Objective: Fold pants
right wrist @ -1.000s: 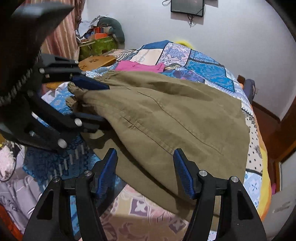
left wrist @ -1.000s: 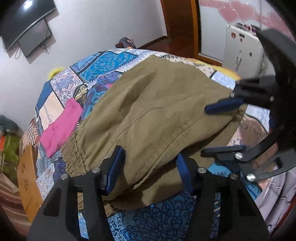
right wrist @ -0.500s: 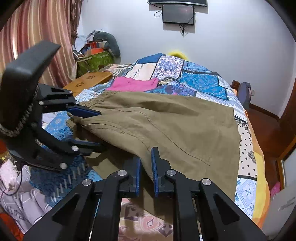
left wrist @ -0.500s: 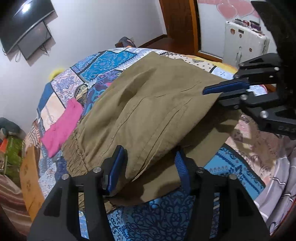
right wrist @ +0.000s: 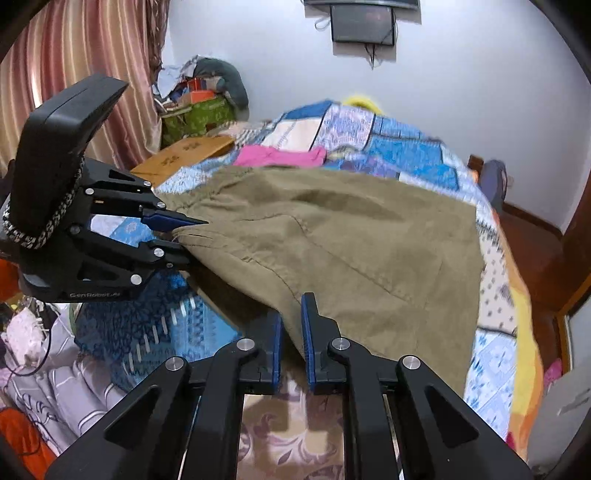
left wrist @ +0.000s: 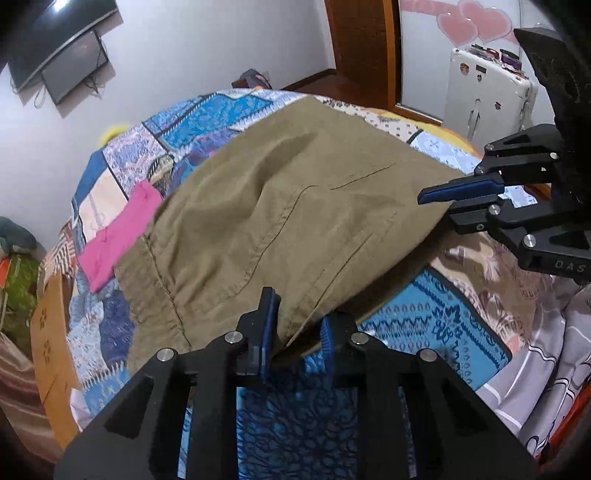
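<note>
Olive-brown pants (left wrist: 280, 221) lie spread on the patchwork bed, also in the right wrist view (right wrist: 351, 236). My left gripper (left wrist: 297, 332) is nearly closed on the near edge of the pants by the waistband; it also shows in the right wrist view (right wrist: 184, 236), pinching the cloth. My right gripper (right wrist: 291, 332) is shut on the near edge of the pants further along; it shows in the left wrist view (left wrist: 443, 205) clamping that edge. The held edge is lifted off the bed.
A pink garment (left wrist: 118, 232) lies beyond the pants near the waistband. The patchwork bedspread (left wrist: 424, 314) covers the bed. A white suitcase (left wrist: 487, 96) stands by the door. Clutter and curtains (right wrist: 74, 74) stand at the bed's left side. A TV (right wrist: 364, 22) hangs on the wall.
Both grippers closed on the near edge of the pants, the right one first, the left one after. The edge has risen off the bed.
</note>
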`<move>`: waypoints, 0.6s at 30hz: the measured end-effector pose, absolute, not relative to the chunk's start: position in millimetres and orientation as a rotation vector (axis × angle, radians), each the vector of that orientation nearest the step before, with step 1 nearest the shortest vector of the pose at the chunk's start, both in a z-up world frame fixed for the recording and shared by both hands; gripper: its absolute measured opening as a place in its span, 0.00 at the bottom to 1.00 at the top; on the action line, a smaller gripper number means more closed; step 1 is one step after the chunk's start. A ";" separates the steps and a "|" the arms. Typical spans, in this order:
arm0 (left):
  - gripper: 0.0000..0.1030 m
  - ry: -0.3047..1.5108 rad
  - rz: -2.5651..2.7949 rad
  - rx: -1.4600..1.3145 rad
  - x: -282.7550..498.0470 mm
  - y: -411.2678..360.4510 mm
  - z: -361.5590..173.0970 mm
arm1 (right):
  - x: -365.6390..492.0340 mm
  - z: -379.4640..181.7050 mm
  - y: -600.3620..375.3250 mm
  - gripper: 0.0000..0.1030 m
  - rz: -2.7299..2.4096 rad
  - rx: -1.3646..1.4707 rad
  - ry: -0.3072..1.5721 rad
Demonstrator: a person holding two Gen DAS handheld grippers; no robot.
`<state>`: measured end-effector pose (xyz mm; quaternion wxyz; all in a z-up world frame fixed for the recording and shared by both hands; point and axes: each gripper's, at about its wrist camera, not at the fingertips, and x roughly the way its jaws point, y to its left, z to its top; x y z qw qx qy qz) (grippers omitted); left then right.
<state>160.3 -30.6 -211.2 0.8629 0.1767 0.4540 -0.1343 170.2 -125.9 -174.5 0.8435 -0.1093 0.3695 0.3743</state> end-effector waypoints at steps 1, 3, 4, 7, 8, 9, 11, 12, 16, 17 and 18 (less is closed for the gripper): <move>0.22 0.956 -0.278 0.360 159.5 -30.0 -212.5 | 170.7 -177.3 -125.9 0.11 0.791 -0.224 0.801; 0.25 0.961 -0.272 0.326 157.2 -27.1 -211.8 | 169.3 -177.3 -128.5 0.15 0.786 -0.208 0.820; 0.28 0.965 -0.285 0.302 155.3 -23.7 -209.2 | 168.9 -175.9 -130.9 0.17 0.787 -0.196 0.823; 0.33 0.966 -0.320 0.253 147.3 -15.7 -201.1 | 167.1 -165.3 -142.8 0.30 0.806 -0.130 0.822; 0.34 0.966 -0.332 0.233 143.5 -11.4 -196.5 | 166.0 -160.0 -147.4 0.31 0.811 -0.111 0.809; 0.34 0.963 -0.338 0.220 141.2 -8.9 -193.4 | 165.3 -156.1 -149.7 0.32 0.813 -0.102 0.797; 0.34 0.951 -0.345 0.177 137.1 -1.6 -183.8 | 166.1 -147.8 -153.3 0.33 0.805 -0.088 0.771; 0.34 0.946 -0.341 0.157 137.5 1.4 -180.1 | 168.6 -144.0 -154.2 0.35 0.795 -0.077 0.760; 0.43 0.919 -0.297 0.048 149.3 19.2 -169.0 | 184.7 -147.5 -145.8 0.37 0.767 -0.035 0.775; 0.45 0.909 -0.265 0.033 155.4 23.4 -169.1 | 188.8 -151.6 -142.3 0.37 0.762 -0.028 0.788; 0.47 0.907 -0.246 0.024 159.4 25.8 -170.6 | 192.4 -157.6 -138.6 0.37 0.755 -0.021 0.806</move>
